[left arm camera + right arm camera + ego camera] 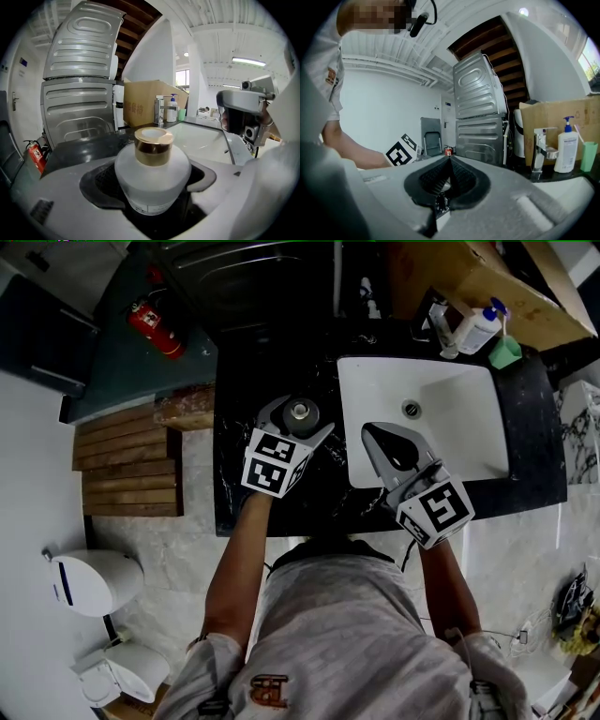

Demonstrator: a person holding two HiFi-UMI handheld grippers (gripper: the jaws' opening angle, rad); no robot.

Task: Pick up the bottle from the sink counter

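While my left gripper (292, 423) holds its jaws wide around the bottle (152, 173), left of the sink (450, 399), lifting unpinched could topple it; right gripper (398, 451) jaws closed, empty.

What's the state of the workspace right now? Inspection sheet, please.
Surface: black stone counter with a white sink basin.
Job's things: frosted white bottle with gold cap, upright, left of the basin.
Clutter: white pump bottle, green cup and cardboard box behind the basin.
Grippers: left tool has its jaws around the bottle, pad contact unclear; right tool is shut and empty over the basin.
Cables: thin dark cable trailing from the right tool.
Surroundings: red fire extinguisher, white toilet, wooden slat mat.
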